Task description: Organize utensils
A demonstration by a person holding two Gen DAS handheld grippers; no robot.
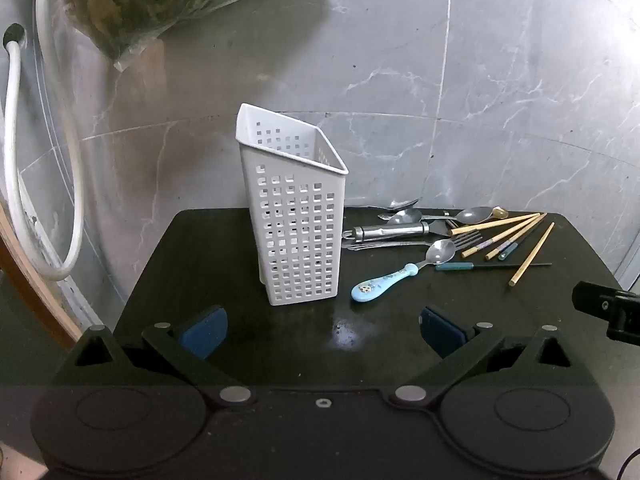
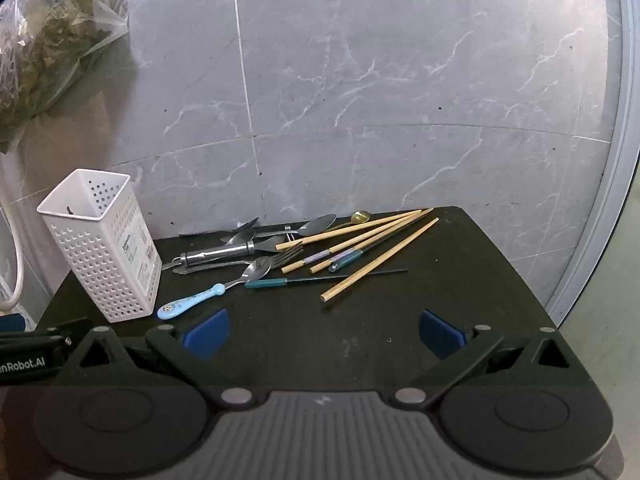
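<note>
A white perforated utensil holder (image 1: pixel 296 220) stands upright on the black table (image 1: pixel 240 340); it also shows at the left in the right wrist view (image 2: pixel 104 248). To its right lies a pile of utensils: a spoon with a light blue handle (image 1: pixel 384 283) (image 2: pixel 192 302), a steel-handled tool (image 1: pixel 392 231) (image 2: pixel 218 255), forks, spoons, wooden chopsticks (image 1: pixel 532 254) (image 2: pixel 380 266) and a teal-handled black stick (image 2: pixel 304 280). My left gripper (image 1: pixel 323 332) is open and empty, just in front of the holder. My right gripper (image 2: pixel 324 334) is open and empty, in front of the pile.
A grey marble-tiled wall (image 2: pixel 360 100) stands behind the table. A plastic bag of dried greens (image 1: pixel 152 0) hangs at the upper left, beside white hoses (image 1: pixel 60 160). The right gripper's body (image 1: pixel 608 308) shows at the right edge of the left wrist view.
</note>
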